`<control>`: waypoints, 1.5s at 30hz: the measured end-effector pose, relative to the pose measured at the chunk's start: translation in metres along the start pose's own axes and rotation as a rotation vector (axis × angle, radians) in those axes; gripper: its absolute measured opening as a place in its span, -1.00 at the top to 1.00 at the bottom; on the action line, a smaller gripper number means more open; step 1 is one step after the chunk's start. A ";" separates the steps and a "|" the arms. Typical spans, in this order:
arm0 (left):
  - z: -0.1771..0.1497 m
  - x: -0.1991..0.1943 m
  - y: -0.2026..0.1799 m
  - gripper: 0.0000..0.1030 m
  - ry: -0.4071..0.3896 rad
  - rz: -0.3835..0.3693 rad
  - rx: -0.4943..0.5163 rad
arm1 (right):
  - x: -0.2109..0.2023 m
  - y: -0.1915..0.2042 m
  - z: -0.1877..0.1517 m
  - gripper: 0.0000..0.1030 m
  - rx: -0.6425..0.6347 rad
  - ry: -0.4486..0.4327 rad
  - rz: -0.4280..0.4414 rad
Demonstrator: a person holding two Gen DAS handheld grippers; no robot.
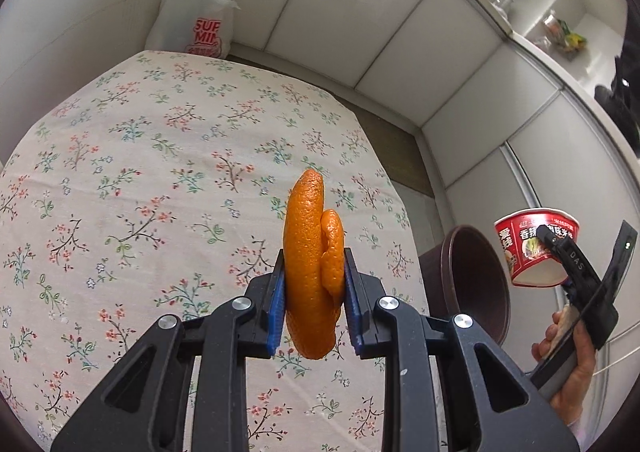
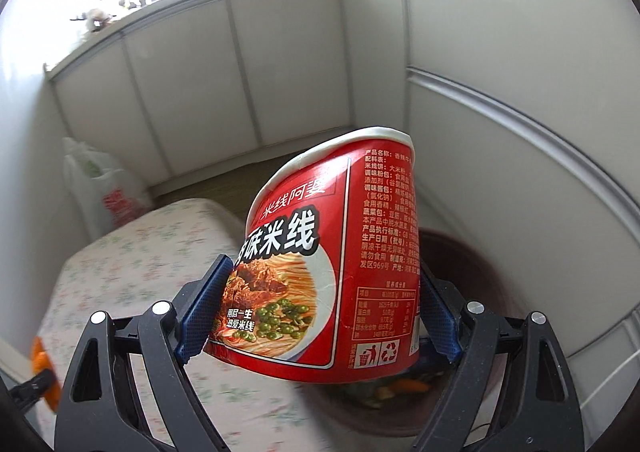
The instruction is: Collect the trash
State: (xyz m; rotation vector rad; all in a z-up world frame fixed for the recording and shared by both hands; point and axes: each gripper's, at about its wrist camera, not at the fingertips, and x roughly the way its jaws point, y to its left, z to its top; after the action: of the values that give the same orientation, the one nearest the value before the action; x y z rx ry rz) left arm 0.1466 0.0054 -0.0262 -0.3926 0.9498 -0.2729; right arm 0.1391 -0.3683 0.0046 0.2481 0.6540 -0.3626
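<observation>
Left tongs (image 1: 314, 292) clamped on orange peel (image 1: 312, 268), blue pads pressing both sides, peel held above floral-cloth counter (image 1: 140, 172). Right tongs (image 2: 320, 304) spread wide, gripping red instant rice-noodle cup (image 2: 332, 252) by its sides, cup tilted over dark brown trash bin (image 2: 472, 292); scraps visible inside bin. Cup print reads "米线阿婆" and "味米线", plus bin and recycling symbols. White plastic bag (image 1: 196, 8) beyond counter, red letters "SUP", "MI" partly legible.
</observation>
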 end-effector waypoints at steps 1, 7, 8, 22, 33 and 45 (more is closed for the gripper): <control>-0.002 0.002 -0.003 0.51 0.001 0.004 0.008 | 0.002 -0.008 -0.001 -0.61 0.000 -0.007 -0.032; -0.008 0.011 -0.032 0.51 -0.015 -0.001 0.070 | 0.009 -0.045 -0.007 -0.85 0.007 -0.006 -0.175; -0.008 0.013 -0.043 0.51 -0.022 -0.004 0.096 | 0.006 -0.049 -0.008 -0.86 0.006 -0.019 -0.196; -0.019 0.082 -0.245 0.47 0.009 -0.220 0.308 | -0.032 -0.142 -0.007 -0.86 0.156 -0.033 -0.354; -0.044 0.105 -0.315 -0.53 -0.072 -0.069 0.492 | -0.058 -0.174 -0.021 -0.86 0.157 0.016 -0.366; -0.107 0.004 -0.268 -0.87 -0.307 0.131 0.533 | -0.151 -0.119 -0.086 -0.86 0.057 -0.206 -0.387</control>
State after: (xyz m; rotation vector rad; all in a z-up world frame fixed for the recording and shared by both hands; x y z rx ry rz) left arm 0.0455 -0.2586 0.0335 0.1172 0.5670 -0.3236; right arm -0.0662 -0.4098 0.0210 0.1340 0.4863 -0.7687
